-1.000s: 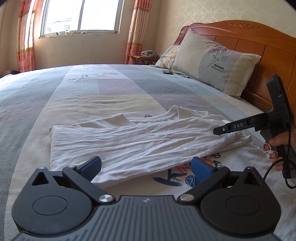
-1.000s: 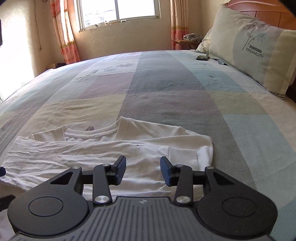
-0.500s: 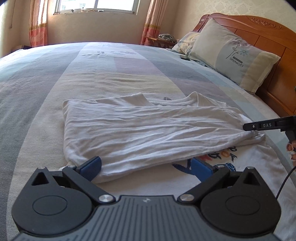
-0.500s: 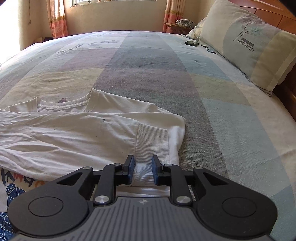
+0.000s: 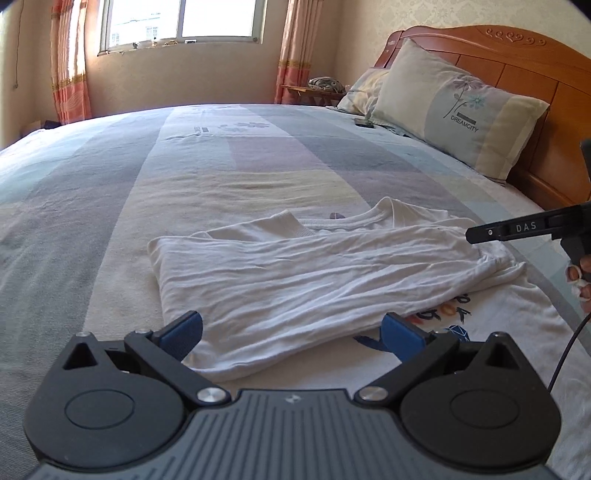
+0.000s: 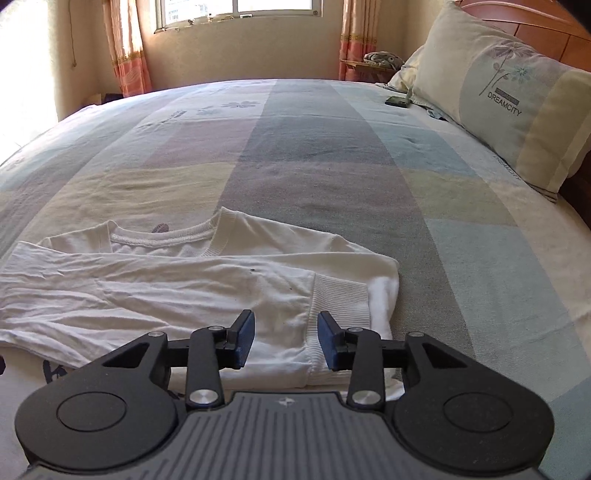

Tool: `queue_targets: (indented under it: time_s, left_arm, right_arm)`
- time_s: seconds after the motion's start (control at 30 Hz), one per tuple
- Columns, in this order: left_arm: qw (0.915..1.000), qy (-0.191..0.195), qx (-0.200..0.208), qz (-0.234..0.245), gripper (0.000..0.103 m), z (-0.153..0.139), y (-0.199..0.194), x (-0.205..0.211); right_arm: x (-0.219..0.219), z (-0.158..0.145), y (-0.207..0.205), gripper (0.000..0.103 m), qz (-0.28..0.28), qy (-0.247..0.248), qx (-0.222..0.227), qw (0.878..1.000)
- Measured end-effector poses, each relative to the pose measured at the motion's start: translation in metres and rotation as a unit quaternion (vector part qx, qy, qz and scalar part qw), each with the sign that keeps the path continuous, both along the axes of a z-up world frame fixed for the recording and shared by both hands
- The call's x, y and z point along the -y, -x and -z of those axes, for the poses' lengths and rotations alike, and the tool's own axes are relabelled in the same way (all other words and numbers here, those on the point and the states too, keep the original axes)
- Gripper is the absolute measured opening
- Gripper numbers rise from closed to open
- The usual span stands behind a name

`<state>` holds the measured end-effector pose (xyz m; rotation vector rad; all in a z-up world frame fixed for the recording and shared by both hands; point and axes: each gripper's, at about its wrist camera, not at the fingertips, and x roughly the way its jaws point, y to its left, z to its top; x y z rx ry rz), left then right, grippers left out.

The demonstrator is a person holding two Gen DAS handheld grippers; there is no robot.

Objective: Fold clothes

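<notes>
Shirt (image 5: 314, 280), white w/ long sleeves, lies flat on the bed (image 5: 184, 192), partly folded: one sleeve (image 6: 166, 291) is laid across the body, its ribbed cuff (image 6: 340, 306) ending near the right edge of the garment, neckline toward the far side. A blue and orange print (image 5: 443, 317) shows on the uncovered lower part of the front. Left gripper (image 5: 291, 332) sits low at the near edge of the shirt, jaws spread wide, one blue pad off the shirt's left edge over the bedspread and the other over the print; nothing is between them but loose cloth below, no grasp visible. Right gripper (image 6: 286, 338) hovers over the cuff end of the sleeve, jaws at a moderate gap, not pinching anything; cuff lies just under and ahead of the right pad. In the left wrist view the right gripper's black body, marked DAS, reaches in from the right edge over the cuff end, w/ a person's fingers (image 5: 580, 273) around its handle and a cable hanging down. Pillow (image 5: 454, 110) printed DREAMCITY leans on the wooden headboard (image 5: 535, 70), well apart from the shirt. Window (image 5: 181, 20) and curtains (image 5: 70, 62) at the far wall; a small dark object (image 6: 398, 101) lies on the bed near the pillows, too small to identify.
</notes>
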<state>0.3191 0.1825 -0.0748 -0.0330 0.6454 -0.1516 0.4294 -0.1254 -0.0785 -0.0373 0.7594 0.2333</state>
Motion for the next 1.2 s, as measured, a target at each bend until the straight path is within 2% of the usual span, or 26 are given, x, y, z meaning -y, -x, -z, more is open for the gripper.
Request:
queue_targets:
  time_s: [0.17, 0.27, 0.37, 0.47, 0.6, 0.8, 0.9, 1.03, 1.2]
  left_arm:
    - [0.9979, 0.02, 0.034, -0.051, 0.102, -0.014, 0.024, -0.057]
    - [0.9943, 0.038, 0.049, -0.087, 0.102, -0.019, 0.036, -0.091]
    - [0.9889, 0.066, 0.043, -0.126, 0.102, -0.015, 0.037, -0.118]
    - [0.9864, 0.081, 0.036, -0.139, 0.102, -0.009, 0.034, -0.129]
    - [0.986, 0.089, 0.028, -0.138, 0.102, -0.003, 0.029, -0.134]
    - [0.9852, 0.108, 0.033, -0.129, 0.102, 0.0, 0.028, -0.134]
    - [0.9873, 0.097, 0.028, -0.122, 0.102, 0.001, 0.026, -0.129]
    - [0.986, 0.098, 0.028, -0.132, 0.102, -0.001, 0.028, -0.129]
    - [0.9837, 0.112, 0.033, -0.136, 0.102, -0.002, 0.029, -0.133]
  right_arm:
    - [-0.072, -0.021, -0.002, 0.041, -0.104, -0.003, -0.001, 0.995]
    - [-0.129, -0.03, -0.004, 0.028, -0.171, -0.007, 0.0, 0.985]
    - [-0.182, -0.032, -0.007, 0.025, -0.228, -0.01, 0.002, 0.974]
    - [-0.232, -0.024, -0.009, 0.024, -0.271, 0.002, 0.003, 0.963]
    - [-0.274, 0.011, -0.016, 0.024, -0.285, 0.014, -0.025, 0.958]
    - [-0.287, 0.012, -0.024, 0.024, -0.277, 0.007, -0.007, 0.961]
    - [-0.293, 0.01, -0.028, 0.024, -0.273, 0.003, 0.004, 0.962]
    - [-0.308, 0.026, -0.036, 0.024, -0.277, 0.036, 0.003, 0.96]
    - [-0.272, 0.002, -0.002, 0.025, -0.289, 0.003, 0.017, 0.957]
